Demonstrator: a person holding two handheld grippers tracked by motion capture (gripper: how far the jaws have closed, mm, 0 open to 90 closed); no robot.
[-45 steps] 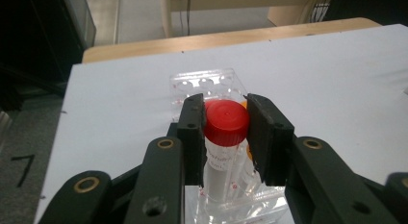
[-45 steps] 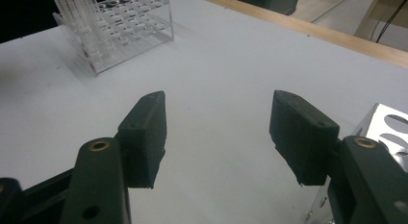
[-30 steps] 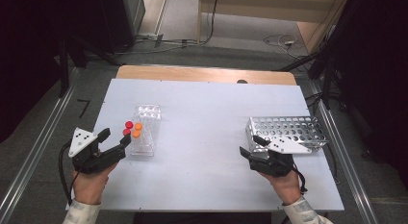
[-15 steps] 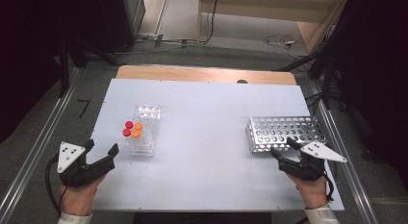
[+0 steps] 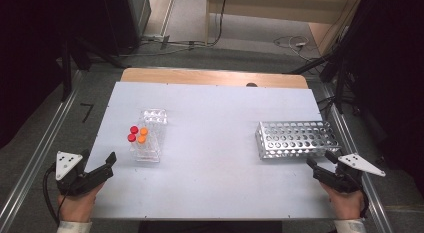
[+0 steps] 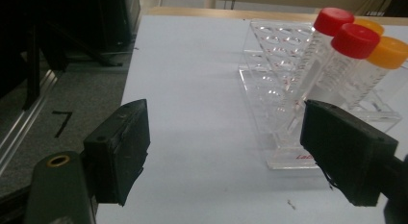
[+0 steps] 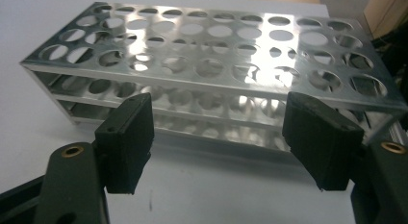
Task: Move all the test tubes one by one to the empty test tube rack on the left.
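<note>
A clear plastic rack (image 5: 150, 143) stands left of centre on the white table (image 5: 215, 118), holding two red-capped tubes (image 5: 133, 133) and two orange-capped tubes (image 5: 142, 135). My left gripper (image 5: 98, 158) rests near the front left corner, short of that rack. Its jaws have just been opening and are open with nothing between them. In the left gripper view, the gripper (image 6: 226, 137) faces the clear rack (image 6: 284, 89) and a red cap (image 6: 355, 40). A perforated metal rack (image 5: 297, 138) stands at the right, with no tubes in it. My right gripper (image 5: 320, 159) sits just in front of its right end. Those jaws have also just been opening and are open on nothing (image 7: 219, 132), framing the metal rack (image 7: 216, 56).
A wooden strip (image 5: 215, 77) runs along the table's far edge. Metal rails (image 5: 45, 153) flank both sides. Cables (image 5: 292, 42) lie on the floor beyond the table. Bare white surface lies between the two racks.
The left hand drew back from the clear rack toward the front left corner. The right hand slid right along the front of the metal rack to its right end. Both pairs of jaws stand wider.
</note>
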